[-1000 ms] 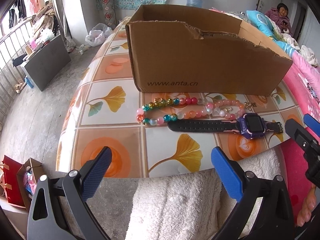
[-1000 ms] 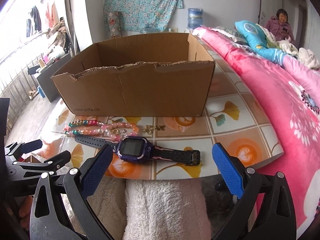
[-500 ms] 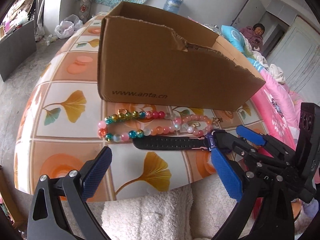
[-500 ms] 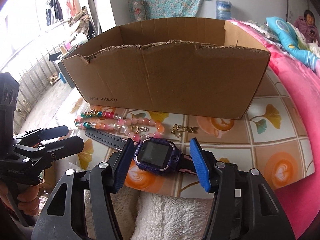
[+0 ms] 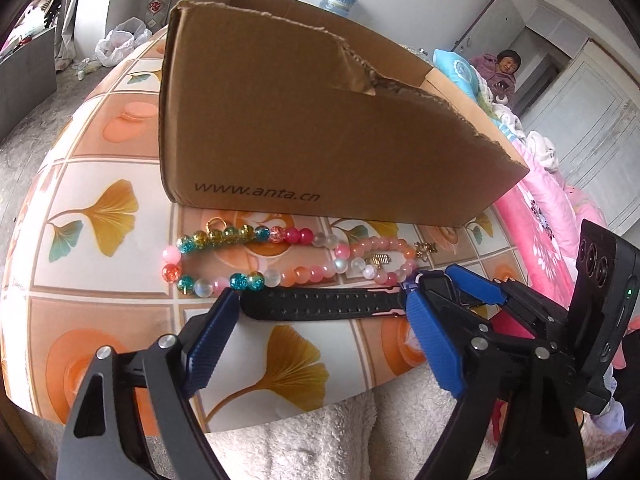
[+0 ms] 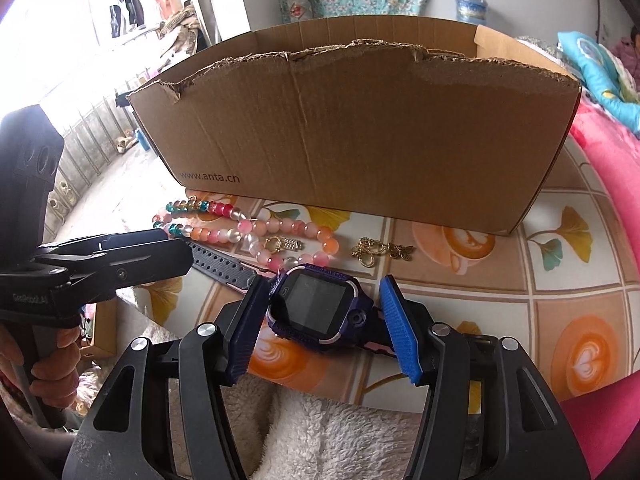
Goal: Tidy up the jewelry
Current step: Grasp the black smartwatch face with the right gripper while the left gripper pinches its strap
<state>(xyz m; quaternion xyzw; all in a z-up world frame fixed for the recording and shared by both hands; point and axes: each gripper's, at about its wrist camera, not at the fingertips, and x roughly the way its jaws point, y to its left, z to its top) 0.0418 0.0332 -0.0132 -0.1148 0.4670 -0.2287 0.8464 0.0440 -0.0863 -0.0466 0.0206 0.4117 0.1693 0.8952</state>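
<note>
A purple smartwatch with a black strap lies near the front edge of the tiled table. My right gripper is shut on the watch body, one pad on each side. My left gripper straddles the strap's free end. Its jaws are closing and the pads do not press on the strap. Behind the watch lie a multicoloured bead bracelet, a pink bead bracelet and a small gold charm. In the right wrist view the left gripper shows side-on at the left.
A torn open cardboard box stands right behind the jewelry. White fleecy fabric lies below the table's front edge. Pink bedding runs along the right side. A hand holds the left gripper's handle. A person sits far back.
Both grippers came down and in toward the watch. The right jaws narrowed onto the watch body. The left jaws narrowed around the strap.
</note>
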